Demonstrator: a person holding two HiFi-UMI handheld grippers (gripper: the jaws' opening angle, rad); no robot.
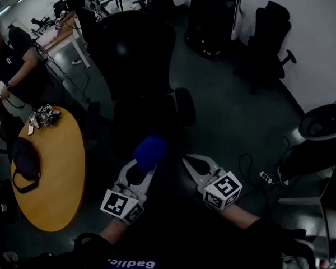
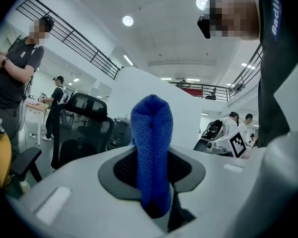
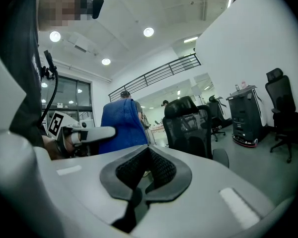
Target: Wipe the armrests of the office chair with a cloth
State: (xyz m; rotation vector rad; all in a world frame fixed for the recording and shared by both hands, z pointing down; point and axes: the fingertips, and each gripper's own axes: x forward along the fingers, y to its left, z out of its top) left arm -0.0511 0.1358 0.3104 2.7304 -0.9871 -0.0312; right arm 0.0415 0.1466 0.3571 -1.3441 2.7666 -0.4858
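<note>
A black office chair (image 1: 135, 55) stands just ahead of me, its seat (image 1: 148, 119) facing me and its armrests (image 1: 185, 105) out to the sides. My left gripper (image 1: 144, 162) is shut on a folded blue cloth (image 1: 151, 151), held above the seat's front edge. In the left gripper view the cloth (image 2: 151, 138) sticks up from between the jaws of the left gripper (image 2: 152, 165). My right gripper (image 1: 191, 165) hovers beside it, shut and empty. In the right gripper view the pads of the right gripper (image 3: 146, 157) meet, with the cloth (image 3: 120, 125) and the chair (image 3: 188, 125) beyond.
A yellow oval table (image 1: 53, 172) on the left carries a black bag (image 1: 25, 158) and a small device (image 1: 45, 116). People stand at the far left. Another black chair (image 1: 269, 43) and a black cabinet (image 1: 213, 18) are behind. A power strip (image 1: 266, 177) with cables lies on the floor.
</note>
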